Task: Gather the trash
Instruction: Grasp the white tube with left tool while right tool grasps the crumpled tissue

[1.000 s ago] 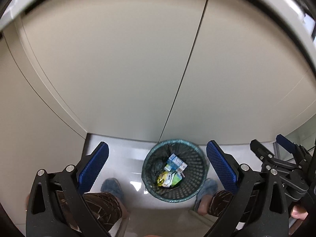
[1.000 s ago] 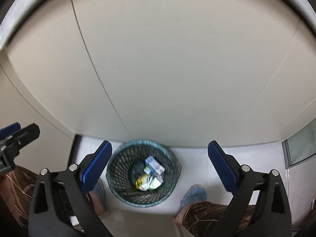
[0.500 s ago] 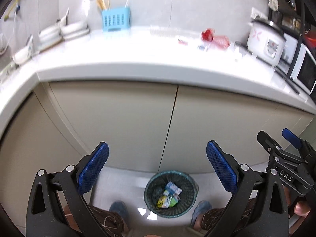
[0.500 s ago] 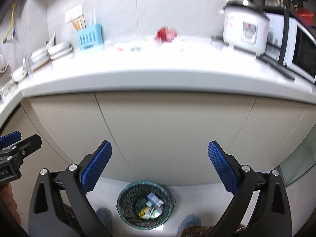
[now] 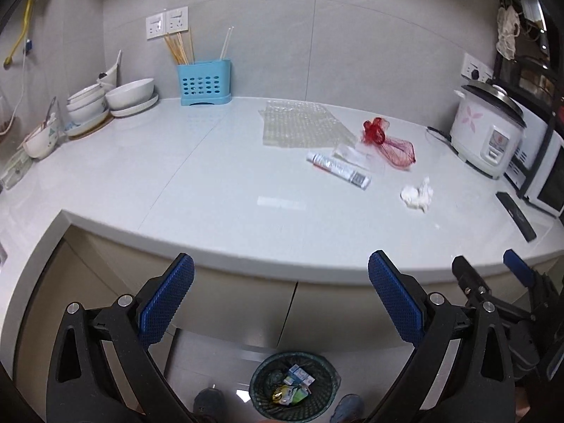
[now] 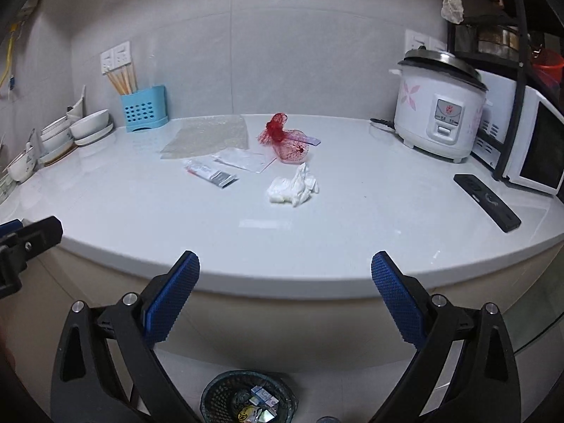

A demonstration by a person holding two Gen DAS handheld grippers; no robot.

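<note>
Your counter (image 6: 352, 190) is smooth, glossy white, throwing back the light. On it lie crumpled white tissue (image 6: 293, 186), red plastic netting (image 6: 286, 139), clear bubble wrap (image 5: 299, 125) and a tube (image 5: 338, 170). Your fingers' blue pads (image 5: 168, 304) are rough, dimpled. The bin (image 5: 294, 385) is dark wire mesh.

The left gripper (image 5: 280, 296) is level, its jaws spread wide with nothing between the blue pads (image 5: 165, 301). The right gripper (image 6: 285, 296) stands the same way, jaws wide apart and empty. The two are side by side: the right one's black and blue tip shows at the right edge of the left view, and the left one's tip at the left edge of the right view. What may be the person's shoes (image 5: 347, 407) show at the bottom of the left view, though dim and blurred.
</note>
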